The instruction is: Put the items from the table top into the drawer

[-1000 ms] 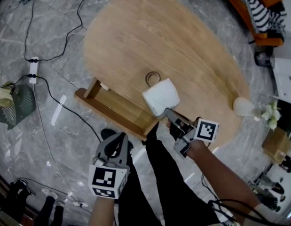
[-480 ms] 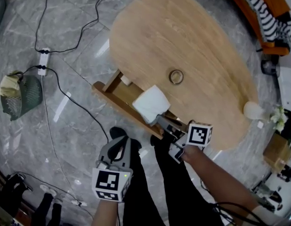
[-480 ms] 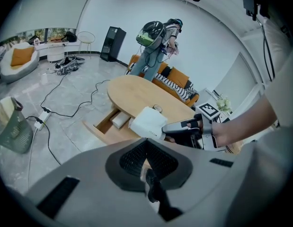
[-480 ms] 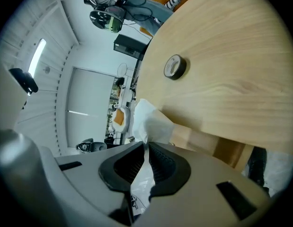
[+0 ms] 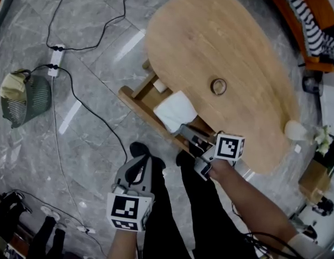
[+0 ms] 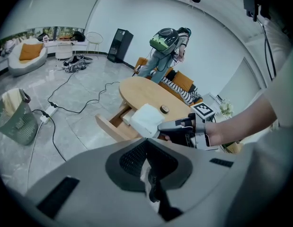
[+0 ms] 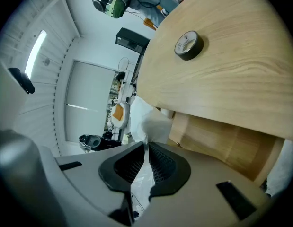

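Note:
My right gripper [image 5: 184,129] is shut on a white soft packet [image 5: 175,110], which hangs over the open wooden drawer [image 5: 135,102] at the oval table's near side. The right gripper view shows the packet's [image 7: 147,123] film pinched between the jaws of the right gripper [image 7: 145,148]. From the left gripper view the packet [image 6: 145,119] sits above the drawer [image 6: 108,126]. A small white item [image 5: 159,85] lies in the drawer. One tape roll [image 5: 218,86] [image 7: 189,45] rests on the table top. My left gripper [image 5: 140,162] [image 6: 147,162] hangs shut below the drawer, above the floor.
A green basket [image 5: 24,101], a power strip [image 5: 55,61] and cables lie on the floor to the left. A pale rounded object [image 5: 295,129] stands at the table's right end. My legs are below the drawer. A person with a backpack [image 6: 167,44] stands behind the table.
The right gripper has carried the white packet off the table's edge and left over the open drawer. The left gripper has shifted a little along with it.

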`<state>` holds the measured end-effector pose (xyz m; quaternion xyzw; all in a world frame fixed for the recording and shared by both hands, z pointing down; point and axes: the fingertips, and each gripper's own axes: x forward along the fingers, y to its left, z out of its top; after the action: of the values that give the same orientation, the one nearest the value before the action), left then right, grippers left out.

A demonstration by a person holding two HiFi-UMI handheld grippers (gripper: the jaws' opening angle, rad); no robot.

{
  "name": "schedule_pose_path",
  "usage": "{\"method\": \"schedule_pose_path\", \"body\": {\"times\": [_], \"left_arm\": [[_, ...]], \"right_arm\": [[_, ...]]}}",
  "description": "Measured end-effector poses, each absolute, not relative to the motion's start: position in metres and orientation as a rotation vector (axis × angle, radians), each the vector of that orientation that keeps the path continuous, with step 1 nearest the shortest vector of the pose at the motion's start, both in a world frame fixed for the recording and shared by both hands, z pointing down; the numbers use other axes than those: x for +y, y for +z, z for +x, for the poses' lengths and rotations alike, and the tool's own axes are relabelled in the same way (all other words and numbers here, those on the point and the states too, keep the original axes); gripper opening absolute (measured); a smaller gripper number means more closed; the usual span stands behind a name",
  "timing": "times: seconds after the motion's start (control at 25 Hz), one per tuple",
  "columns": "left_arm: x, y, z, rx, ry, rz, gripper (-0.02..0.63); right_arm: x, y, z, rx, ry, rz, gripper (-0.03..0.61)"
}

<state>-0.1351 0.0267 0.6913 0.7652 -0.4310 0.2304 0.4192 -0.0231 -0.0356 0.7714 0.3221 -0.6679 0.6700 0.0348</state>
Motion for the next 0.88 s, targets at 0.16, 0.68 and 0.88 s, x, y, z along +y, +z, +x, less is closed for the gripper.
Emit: {"method": "schedule_pose_path", "body": {"times": [0.16,0.68,0.88], "left_arm": [[0.026,0.693,-0.142,-1.089,0.558,1.904,0.002],[0.035,0.706,-0.148,-1.098,0.548,1.893,0.002],[0.04,0.706,-0.147,-1.096,0.556,1.89,0.002]], "right_arm": [[-0.039,0.778,-0.036,-2.054,2.051,0.95,0.052],[-0.043,0.819,-0.036,-1.949,2.01,1.011,0.046],[-0.028,0.82,-0.023,-1.882,1.963,1.063,0.054]]}}
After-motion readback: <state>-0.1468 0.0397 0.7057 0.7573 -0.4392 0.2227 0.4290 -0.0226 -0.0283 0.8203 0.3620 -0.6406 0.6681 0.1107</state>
